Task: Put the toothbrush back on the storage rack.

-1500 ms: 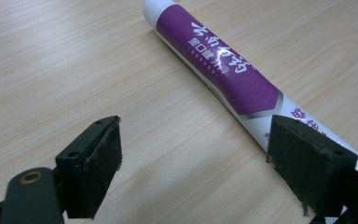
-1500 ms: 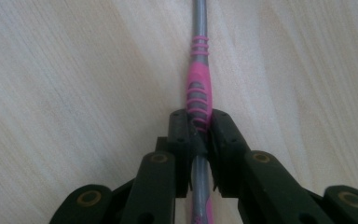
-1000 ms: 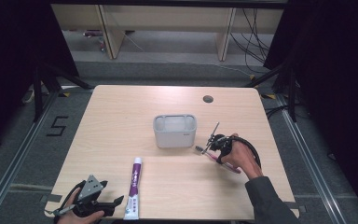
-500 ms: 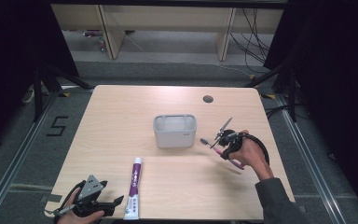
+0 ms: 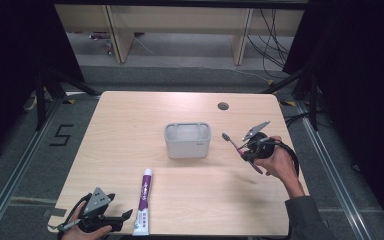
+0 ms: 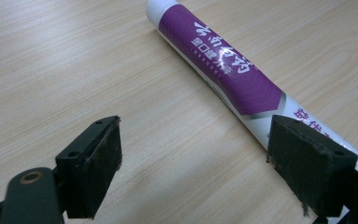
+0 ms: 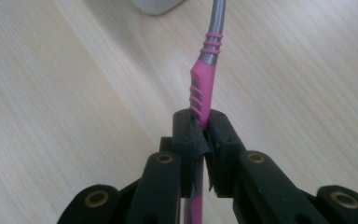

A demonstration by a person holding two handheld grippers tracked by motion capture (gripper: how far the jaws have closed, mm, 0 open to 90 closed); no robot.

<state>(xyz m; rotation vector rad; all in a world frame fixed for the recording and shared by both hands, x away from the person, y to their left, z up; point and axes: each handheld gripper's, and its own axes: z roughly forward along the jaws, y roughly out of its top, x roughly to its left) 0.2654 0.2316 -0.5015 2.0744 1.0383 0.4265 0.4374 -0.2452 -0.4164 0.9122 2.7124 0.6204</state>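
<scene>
One toothbrush [image 5: 240, 148], one purple toothpaste tube [image 5: 143, 201], one grey holder [image 5: 187, 140] on the bench [image 5: 130, 125], and two claws: left claw [image 5: 125, 216], right claw [image 5: 244, 150].

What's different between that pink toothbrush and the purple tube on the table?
The toothbrush is clamped in the right gripper and held above the table; the toothpaste tube lies flat on it, untouched, beside the open left gripper. The toothbrush is thin, pink and grey; the tube is thicker, purple and white. Both are long and narrow.
</scene>
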